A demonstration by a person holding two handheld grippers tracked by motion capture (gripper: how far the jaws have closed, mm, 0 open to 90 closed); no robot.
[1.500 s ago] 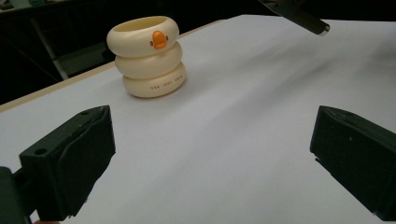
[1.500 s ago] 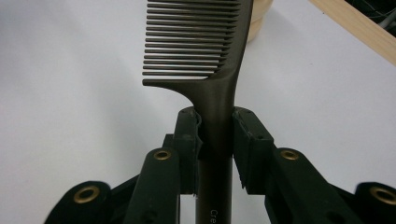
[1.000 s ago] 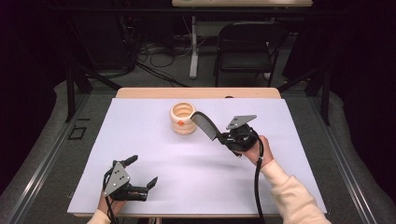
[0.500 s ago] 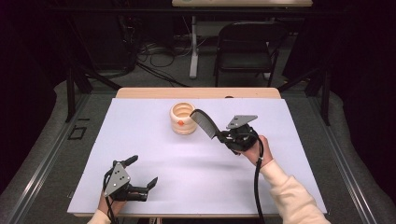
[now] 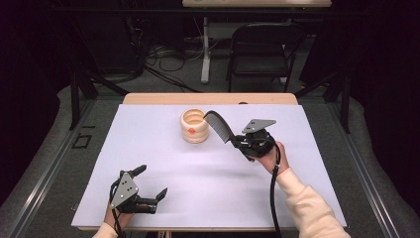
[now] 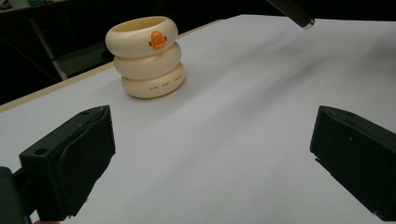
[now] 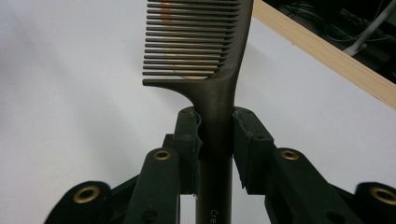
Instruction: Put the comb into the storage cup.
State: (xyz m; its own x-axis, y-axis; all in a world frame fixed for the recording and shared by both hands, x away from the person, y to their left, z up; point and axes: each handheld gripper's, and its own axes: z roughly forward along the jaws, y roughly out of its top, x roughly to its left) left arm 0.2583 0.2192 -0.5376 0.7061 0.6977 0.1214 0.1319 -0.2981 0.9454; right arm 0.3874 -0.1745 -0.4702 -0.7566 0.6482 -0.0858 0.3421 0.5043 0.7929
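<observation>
A cream holder point(image 5: 194, 126) shaped like three stacked rings, with an orange duck bill on its side point(image 6: 148, 56), stands upright at the back middle of the white mat. My right gripper point(image 5: 237, 143) is shut on the handle of a dark comb point(image 5: 218, 126), held above the mat with its toothed end reaching toward the holder's right rim. In the right gripper view both pads clamp the comb point(image 7: 205, 60) at the handle. My left gripper point(image 5: 151, 184) rests low near the front left edge, jaws wide open point(image 6: 210, 154) with nothing between them.
A white mat point(image 5: 148, 148) covers the wooden table point(image 5: 148, 98). Behind the table stand a black chair point(image 5: 262, 49), a table leg and loose cables on the floor. The comb's handle tip point(image 6: 294, 11) pokes into the top of the left gripper view.
</observation>
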